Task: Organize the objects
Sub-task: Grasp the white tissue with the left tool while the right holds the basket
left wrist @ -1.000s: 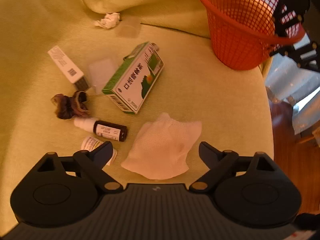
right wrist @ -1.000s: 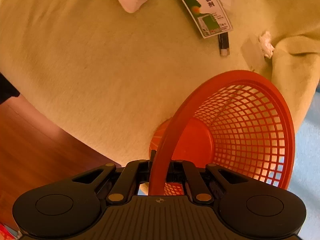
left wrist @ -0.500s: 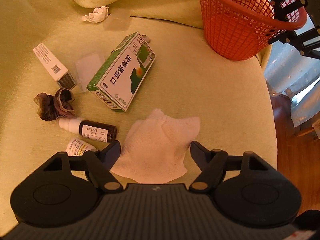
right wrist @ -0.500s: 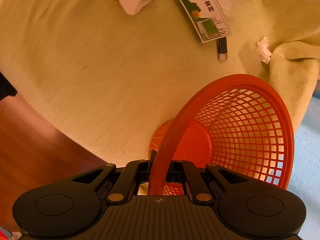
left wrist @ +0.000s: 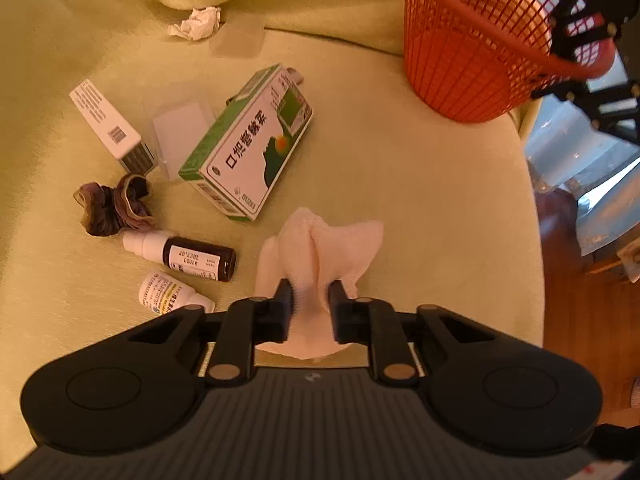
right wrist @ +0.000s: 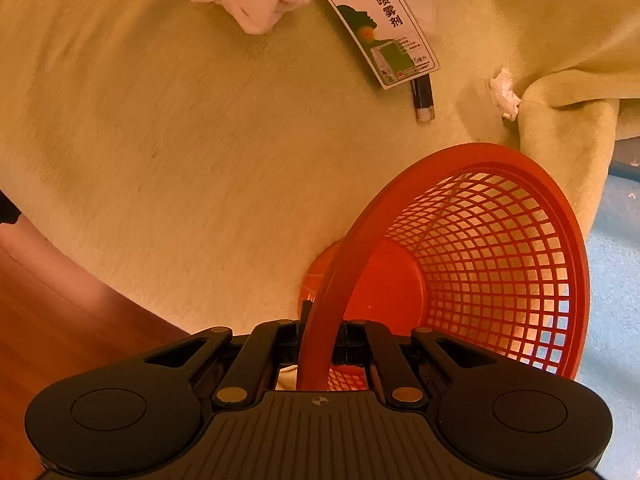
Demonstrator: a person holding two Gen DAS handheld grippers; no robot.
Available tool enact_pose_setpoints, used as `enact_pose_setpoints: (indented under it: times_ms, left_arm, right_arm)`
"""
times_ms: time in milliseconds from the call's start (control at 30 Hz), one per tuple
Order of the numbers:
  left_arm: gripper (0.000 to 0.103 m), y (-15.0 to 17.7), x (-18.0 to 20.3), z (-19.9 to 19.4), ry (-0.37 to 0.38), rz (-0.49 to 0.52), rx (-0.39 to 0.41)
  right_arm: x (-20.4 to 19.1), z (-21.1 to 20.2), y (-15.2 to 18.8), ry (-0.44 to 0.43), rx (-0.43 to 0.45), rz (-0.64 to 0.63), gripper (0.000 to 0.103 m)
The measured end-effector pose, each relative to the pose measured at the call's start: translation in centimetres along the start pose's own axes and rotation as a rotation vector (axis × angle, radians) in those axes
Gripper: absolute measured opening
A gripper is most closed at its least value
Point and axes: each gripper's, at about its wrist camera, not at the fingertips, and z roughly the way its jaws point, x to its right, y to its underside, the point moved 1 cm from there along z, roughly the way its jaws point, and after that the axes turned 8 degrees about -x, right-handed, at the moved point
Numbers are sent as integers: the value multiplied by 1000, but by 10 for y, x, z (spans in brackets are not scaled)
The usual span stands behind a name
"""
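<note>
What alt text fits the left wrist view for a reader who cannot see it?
The left gripper pinches a white cloth on a green cushion. To its left lie two small bottles, a scrunchie and a green box; the right gripper holds the rim of a red basket at upper right.

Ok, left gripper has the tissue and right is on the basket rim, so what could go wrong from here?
1. The left gripper pinches only the near part of the white tissue; the loose, limp rest may drag or slip out on the way.
2. The right gripper clamps the red basket by its rim, at the cushion's edge; a tug could tip it off.
3. The brown bottle lies close to the tissue and may get nudged.
</note>
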Motion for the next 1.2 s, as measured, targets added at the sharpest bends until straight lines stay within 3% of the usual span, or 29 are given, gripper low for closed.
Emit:
enact_pose_setpoints:
  times_ms: [67,500,933,1200]
  left_arm:
    - [0,-2,-1,-5,0,-7,3]
    - [0,-6,-6,-11,2,-28,15]
    - [37,-8,-9,-2,-33,-23,29]
    - [41,-1,-10,7,-21,-3,26]
  right_arm:
    - [0,0,1,3,4,7,1]
    - [0,2,-2,20,29,62,1]
    - [0,4,-21,110,41,168,2]
    - [-4,6,-34,137,45,214,1]
